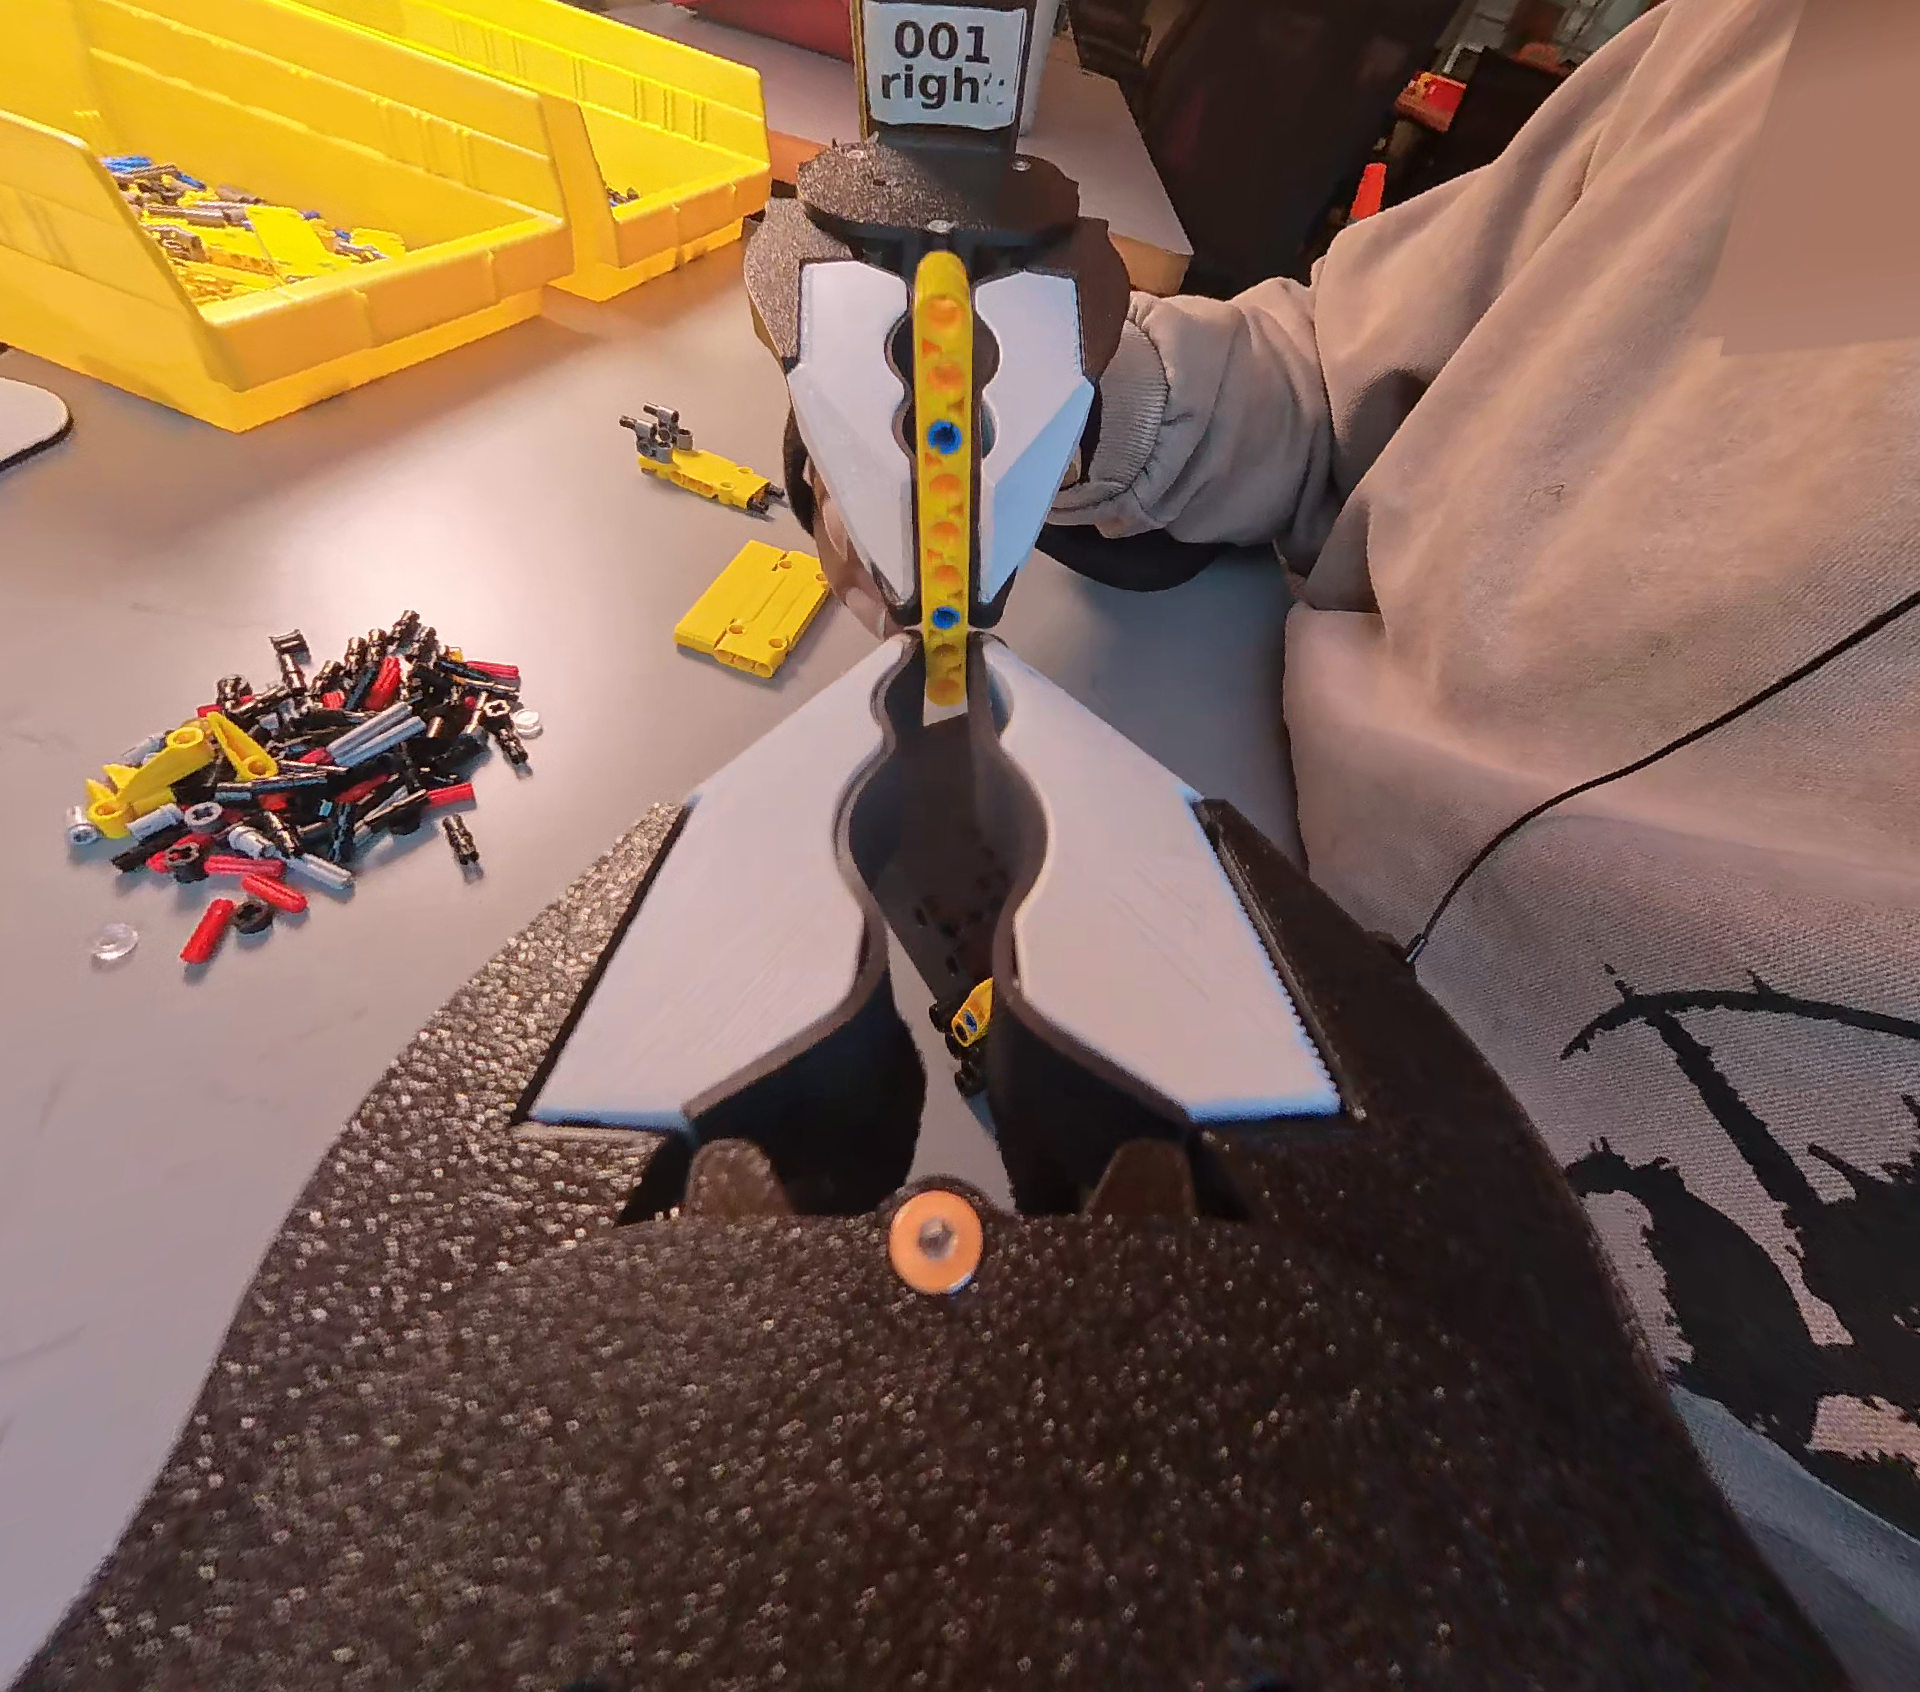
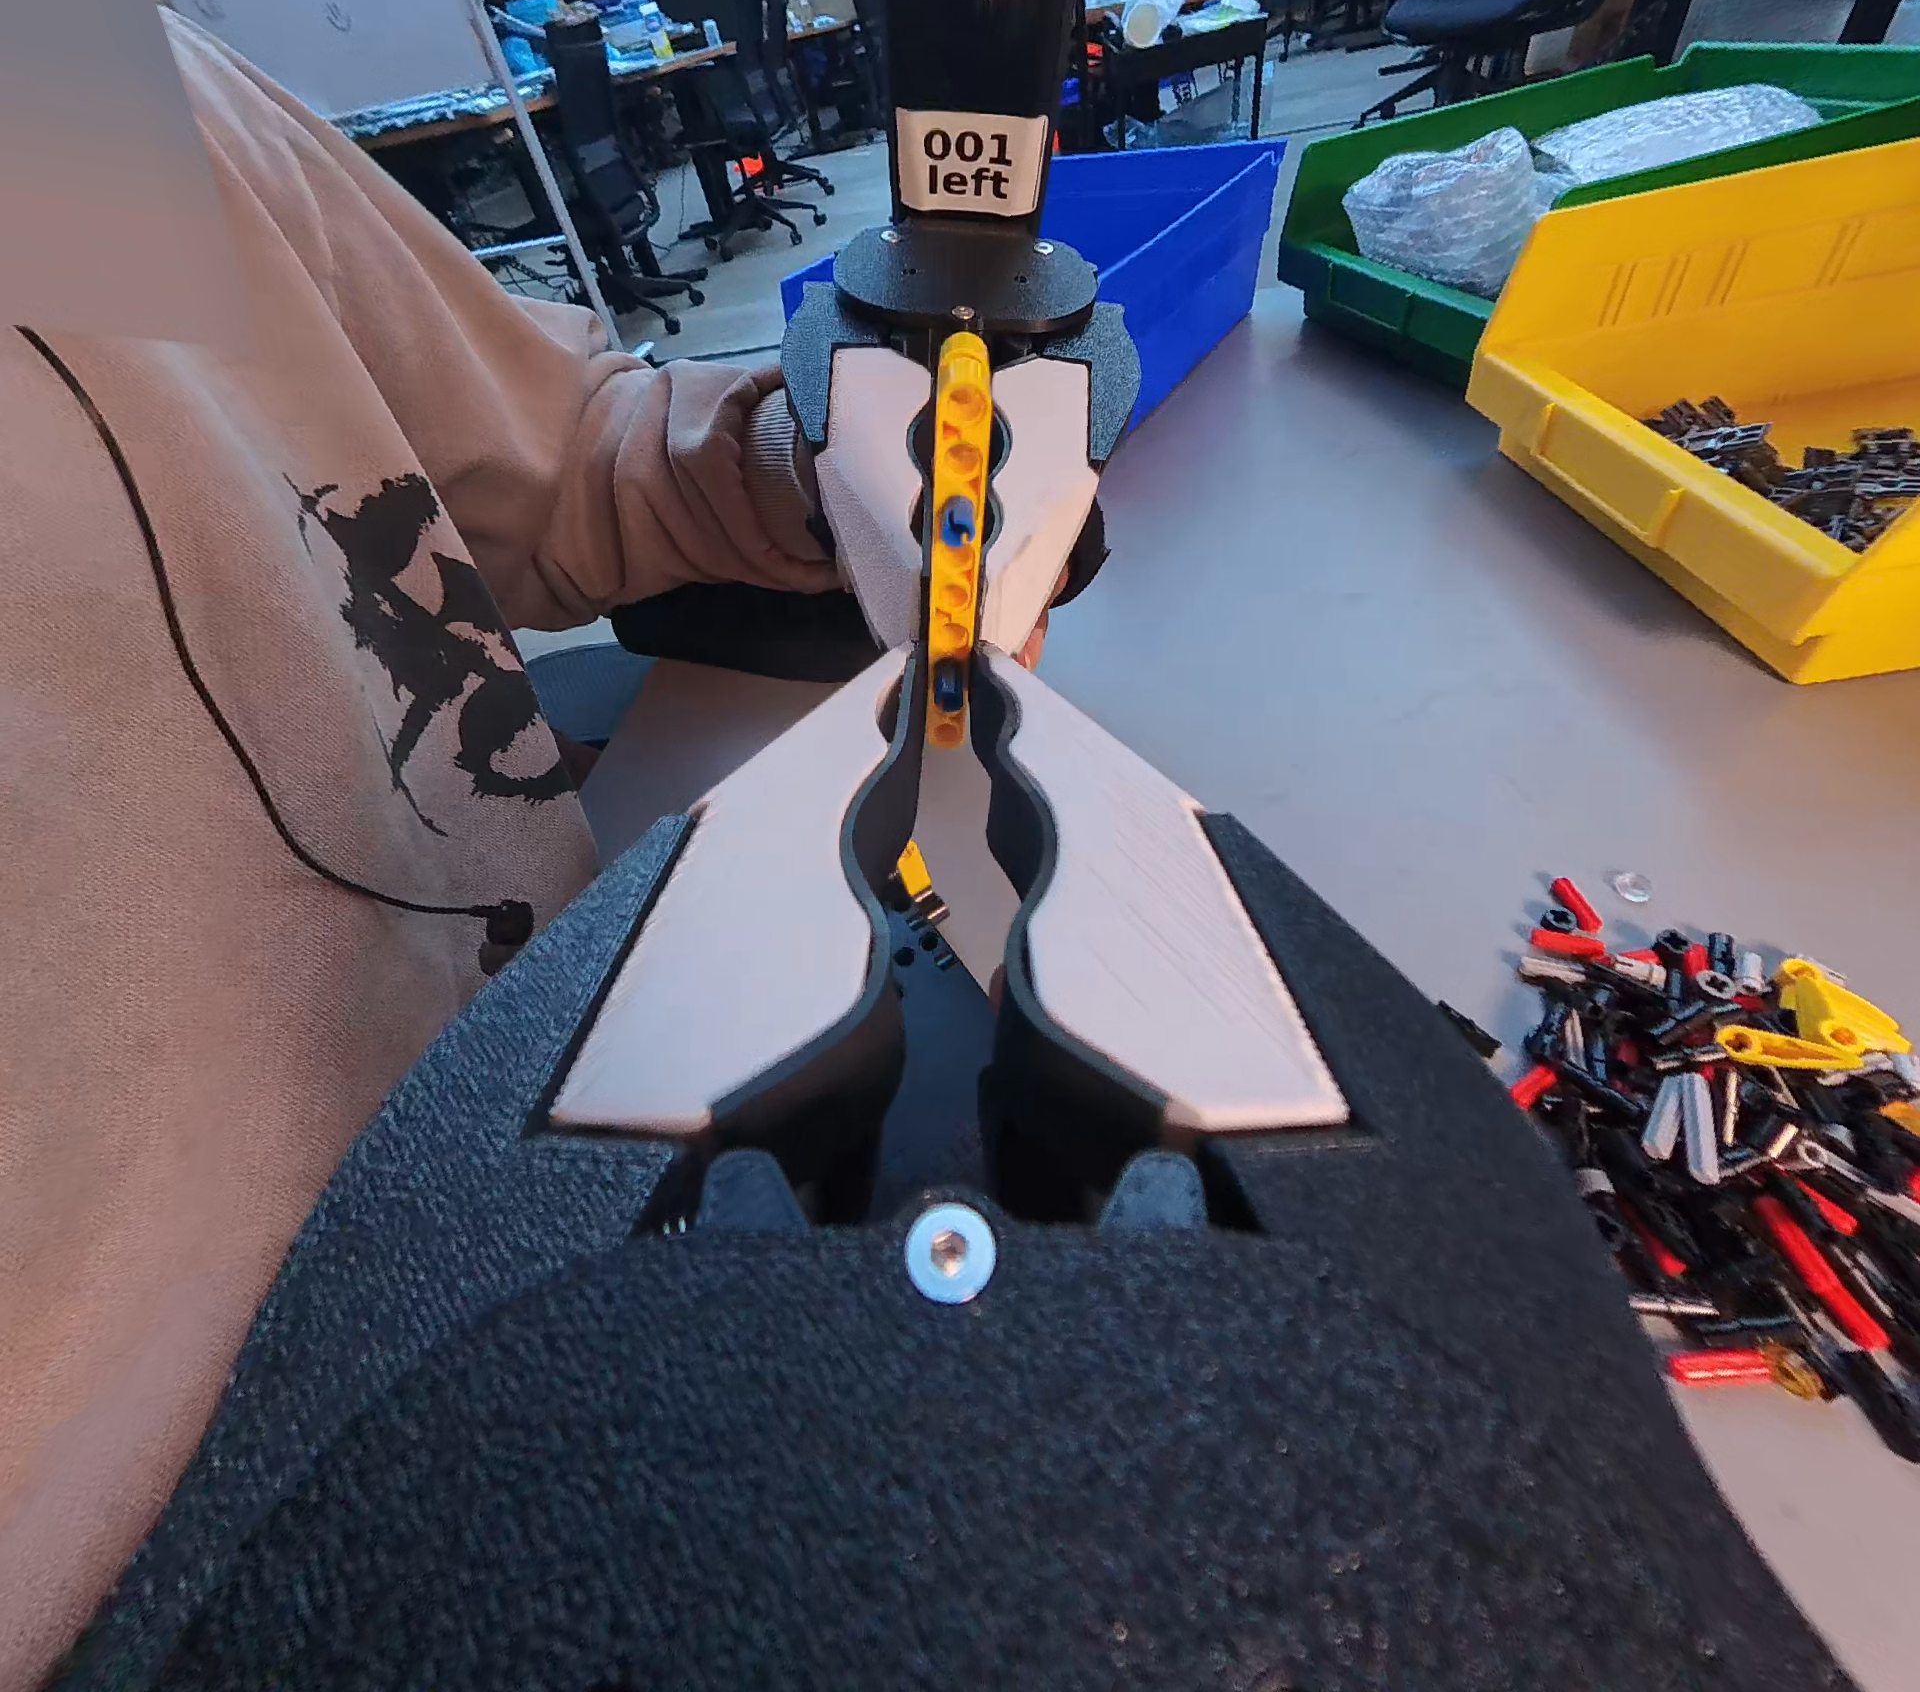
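Note:
A long yellow beam (image 1: 943, 499) with a row of holes and two blue pins stands upright between my two grippers, which meet tip to tip above the grey table (image 1: 416, 967). My left gripper (image 1: 940, 647) is shut on the beam's lower end. My right gripper (image 2: 945, 668) is shut on the same beam (image 2: 958, 582) from the opposite side. The right gripper (image 1: 940, 619) faces me in the left wrist view, and the left gripper (image 2: 951, 643) faces me in the right wrist view. A black perforated part with a small yellow piece (image 1: 971, 1014) shows through the gap under the fingers.
A pile of small black, red, grey and yellow parts (image 1: 301, 769) lies to the left; it also shows in the right wrist view (image 2: 1745, 1102). A yellow panel (image 1: 753, 608) and a small assembly (image 1: 696, 463) lie nearby. Yellow bins (image 1: 312, 354), a blue bin (image 2: 1174, 229) and a green bin (image 2: 1382, 292) stand behind. A person's sleeve (image 1: 1455, 395) is close. My two grippers' fingertips are within a few centimetres of each other.

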